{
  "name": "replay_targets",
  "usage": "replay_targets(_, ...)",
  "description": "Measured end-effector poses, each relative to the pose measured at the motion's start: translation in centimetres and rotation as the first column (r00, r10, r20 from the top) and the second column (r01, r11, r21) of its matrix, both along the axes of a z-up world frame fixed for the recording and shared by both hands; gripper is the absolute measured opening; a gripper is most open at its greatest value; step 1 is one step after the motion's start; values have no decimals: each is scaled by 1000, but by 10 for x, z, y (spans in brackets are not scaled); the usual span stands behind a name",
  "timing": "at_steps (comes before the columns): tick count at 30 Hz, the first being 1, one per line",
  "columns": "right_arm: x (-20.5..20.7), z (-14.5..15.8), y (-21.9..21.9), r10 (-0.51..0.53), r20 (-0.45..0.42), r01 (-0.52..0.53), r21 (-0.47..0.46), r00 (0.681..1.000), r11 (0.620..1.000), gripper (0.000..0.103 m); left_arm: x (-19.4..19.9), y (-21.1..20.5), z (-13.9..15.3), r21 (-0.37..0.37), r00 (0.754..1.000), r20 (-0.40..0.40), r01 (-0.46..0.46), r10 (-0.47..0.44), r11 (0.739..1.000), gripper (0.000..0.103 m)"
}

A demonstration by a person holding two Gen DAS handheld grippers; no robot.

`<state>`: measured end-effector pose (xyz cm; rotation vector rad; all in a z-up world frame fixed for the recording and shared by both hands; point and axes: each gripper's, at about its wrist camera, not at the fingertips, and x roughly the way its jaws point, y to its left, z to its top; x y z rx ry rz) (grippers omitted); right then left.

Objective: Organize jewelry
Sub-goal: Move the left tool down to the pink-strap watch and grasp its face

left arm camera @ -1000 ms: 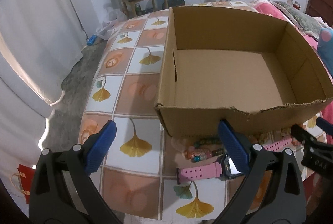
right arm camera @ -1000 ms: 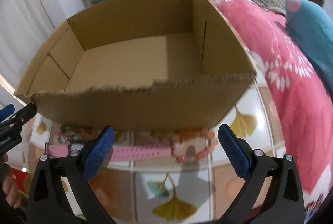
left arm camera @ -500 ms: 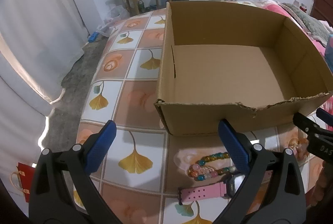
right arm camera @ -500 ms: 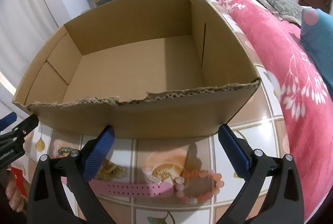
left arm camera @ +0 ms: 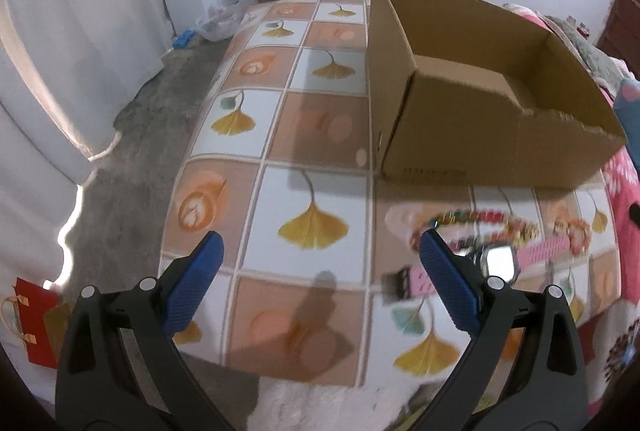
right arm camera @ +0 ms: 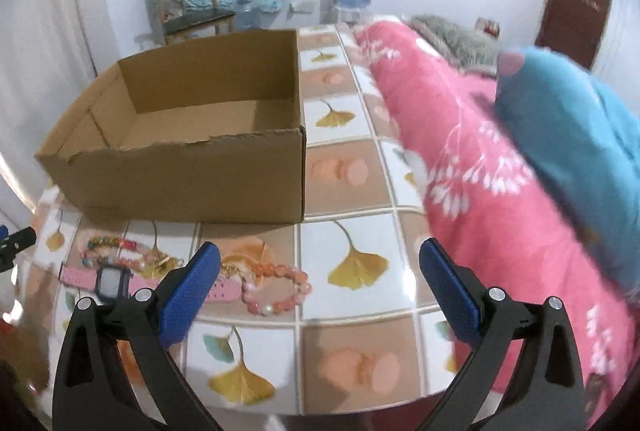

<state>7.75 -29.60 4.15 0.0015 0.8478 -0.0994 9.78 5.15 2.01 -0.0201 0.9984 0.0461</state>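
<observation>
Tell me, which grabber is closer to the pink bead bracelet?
Right, I think. The pink bead bracelet lies just past the right gripper, beside its left finger. The left gripper sits further off, with the bracelet far out to its right.

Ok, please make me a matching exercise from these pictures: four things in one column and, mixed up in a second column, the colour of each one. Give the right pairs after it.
Things:
1. watch strap
2. cardboard box
3. gripper fingers
4. leaf on the tablecloth

Colours:
A. blue
B. yellow
C. pink
D. brown

Pairs: 1-C, 2-D, 3-A, 4-B
</observation>
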Motion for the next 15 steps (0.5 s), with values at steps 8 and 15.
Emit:
replay_targets(8,-26,2,24,169,38,-173,181,985,968,97,-31,-5,-9,-94,976,113,198,-187,976,95)
replay_targets(15,-15,-43,51,220,-104,-166,381,970,910,97,-34,-37,-33,-33,948,65,313,-310,949,95)
